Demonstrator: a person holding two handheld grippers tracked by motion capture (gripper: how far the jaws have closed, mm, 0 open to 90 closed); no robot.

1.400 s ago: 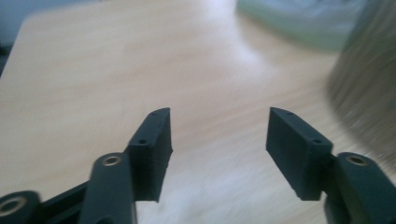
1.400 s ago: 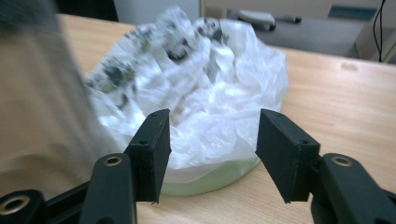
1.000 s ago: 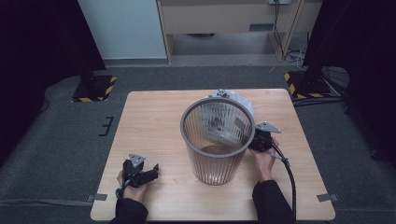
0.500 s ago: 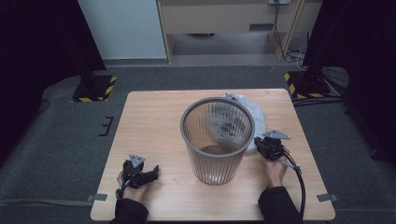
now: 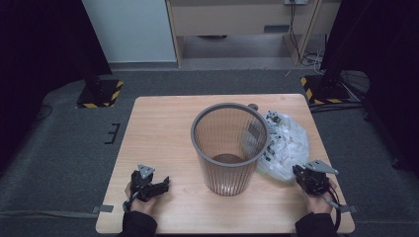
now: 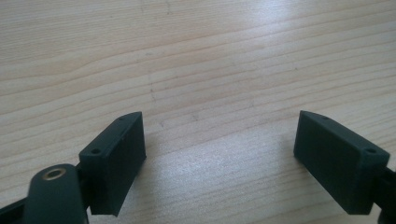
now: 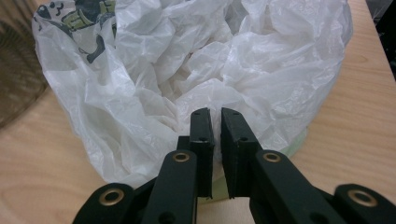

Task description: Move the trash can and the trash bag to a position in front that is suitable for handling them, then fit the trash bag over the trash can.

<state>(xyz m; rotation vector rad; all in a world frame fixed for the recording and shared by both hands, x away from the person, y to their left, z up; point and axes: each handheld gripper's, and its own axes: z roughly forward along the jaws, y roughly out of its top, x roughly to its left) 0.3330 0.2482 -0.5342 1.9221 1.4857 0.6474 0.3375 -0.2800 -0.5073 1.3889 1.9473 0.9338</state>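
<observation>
The white plastic bag (image 5: pixel 286 148) is lying crumpled on the counter (image 5: pixel 163 128), right in front of the right tongs (image 5: pixel 302 174) and leaning against the side of the mesh wastebasket (image 5: pixel 230 148). In the right gripper view the bag (image 7: pixel 210 70) is bulging up just beyond the tips, with a printed patch at its upper left, and the right tongs (image 7: pixel 215 114) are standing almost closed, a thin fold of the plastic seeming to sit in the narrow slit between them, though whether it is truly pinched is hard to tell. The wastebasket is standing upright between the two hands, nearer the right tongs. The left tongs (image 5: pixel 160 183) are resting low on the counter, well apart from the wastebasket; in the left gripper view the left tongs (image 6: pixel 219 149) are standing wide open, having just been opening a little more, with bare wood (image 6: pixel 210 70) between them.
</observation>
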